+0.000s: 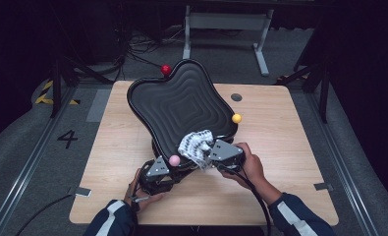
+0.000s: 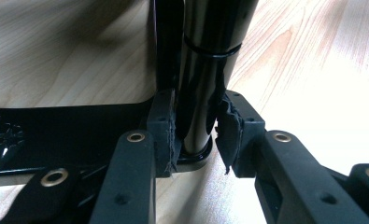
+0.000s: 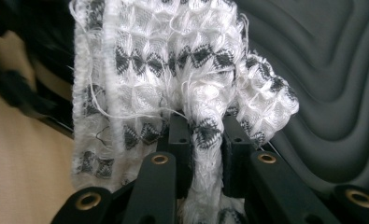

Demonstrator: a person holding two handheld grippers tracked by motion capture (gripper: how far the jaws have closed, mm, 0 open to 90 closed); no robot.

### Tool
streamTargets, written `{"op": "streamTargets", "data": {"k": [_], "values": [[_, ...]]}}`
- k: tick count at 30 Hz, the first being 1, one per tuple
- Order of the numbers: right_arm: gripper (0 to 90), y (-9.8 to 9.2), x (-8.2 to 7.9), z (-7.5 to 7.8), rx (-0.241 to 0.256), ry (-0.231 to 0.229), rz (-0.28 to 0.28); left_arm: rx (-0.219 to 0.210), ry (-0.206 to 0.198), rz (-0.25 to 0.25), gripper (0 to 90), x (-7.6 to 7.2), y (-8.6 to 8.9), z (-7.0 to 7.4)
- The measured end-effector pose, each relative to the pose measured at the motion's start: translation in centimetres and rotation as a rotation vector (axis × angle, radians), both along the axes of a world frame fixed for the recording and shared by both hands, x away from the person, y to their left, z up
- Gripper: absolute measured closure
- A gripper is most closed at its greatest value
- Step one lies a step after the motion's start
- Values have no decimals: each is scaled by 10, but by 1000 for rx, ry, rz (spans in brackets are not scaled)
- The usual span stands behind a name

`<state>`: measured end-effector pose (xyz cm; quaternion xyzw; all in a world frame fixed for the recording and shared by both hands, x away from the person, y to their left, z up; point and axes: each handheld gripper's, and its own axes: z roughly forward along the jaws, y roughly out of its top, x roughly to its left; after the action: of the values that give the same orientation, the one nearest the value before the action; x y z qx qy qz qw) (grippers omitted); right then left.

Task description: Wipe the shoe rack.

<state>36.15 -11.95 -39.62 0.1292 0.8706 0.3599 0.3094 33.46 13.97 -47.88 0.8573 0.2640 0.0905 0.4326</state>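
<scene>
The tray (image 1: 181, 105) stands tilted on the table (image 1: 290, 147), its leg (image 2: 205, 84) gripped by the left gripper (image 1: 158, 169). The right gripper (image 1: 216, 156) pinches a cloth (image 1: 195, 143) against the tray's near rim. It looks like wiping is underway; next, sweep the cloth across the ridges.

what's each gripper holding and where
The right gripper pinches a bunched fold of the cloth against the tray. The left gripper clamps the tray's black post near its base.
</scene>
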Motion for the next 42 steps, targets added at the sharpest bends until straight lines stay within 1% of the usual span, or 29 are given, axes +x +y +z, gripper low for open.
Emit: {"op": "streamTargets", "data": {"k": [2,3,5,6,7,9,10,11,15,16,18,19,20,22,24,25,26,27,28,31,33,35,37,40,42], "values": [[779,-2,2,-1,5,4,-8,5,4,-1,677,0,0,0],[777,-8,8,-3,13,6,-29,-3,4,0,679,0,0,0],[777,-10,9,-3,11,5,-38,-4,3,-1,680,0,0,0],[779,-14,12,-3,8,1,-52,-4,3,-1,680,0,0,0],[780,-19,15,-4,10,3,-69,7,7,-2,680,0,1,1],[781,-22,17,-4,12,7,-77,7,6,-1,684,0,1,1],[781,-26,18,-4,-2,-3,-92,-5,2,0,684,1,0,0],[781,-30,20,-5,-14,-16,-109,-5,5,1,685,0,0,0],[778,-47,28,-7,-15,-12,-164,-6,7,3,699,1,1,0],[777,-51,30,-7,-20,-17,-178,-7,9,4,705,1,1,0],[776,-63,36,-9,-12,-5,-218,-8,9,4,707,1,1,0],[776,-66,38,-9,-12,-4,-229,0,15,2,707,1,1,1],[777,-69,41,-11,-10,2,-242,-2,15,2,707,1,1,1],[777,-73,45,-13,3,19,-252,-1,14,2,707,1,1,1],[776,-73,46,-14,1,20,-256,-1,14,2,707,1,1,1],[774,-71,45,-14,-16,14,-245,-2,16,2,707,1,1,1],[774,-71,45,-14,-16,14,-245,-2,15,0,707,1,1,1],[774,-69,43,-14,-12,16,-232,-8,14,0,707,2,1,0],[774,-69,43,-14,-12,16,-232,-8,14,0,707,2,1,0],[774,-62,38,-13,4,23,-199,-11,14,-1,706,2,1,0],[775,-54,33,-14,22,46,-159,-13,17,0,706,2,1,0],[774,-46,29,-16,22,58,-127,-8,14,-1,706,2,1,0],[773,-34,23,-19,22,77,-79,-8,14,-1,706,2,1,0],[775,-18,13,-22,17,71,-20,-7,13,0,707,2,1,0],[776,-12,7,-21,18,65,3,-6,13,-2,707,2,1,0]]}}
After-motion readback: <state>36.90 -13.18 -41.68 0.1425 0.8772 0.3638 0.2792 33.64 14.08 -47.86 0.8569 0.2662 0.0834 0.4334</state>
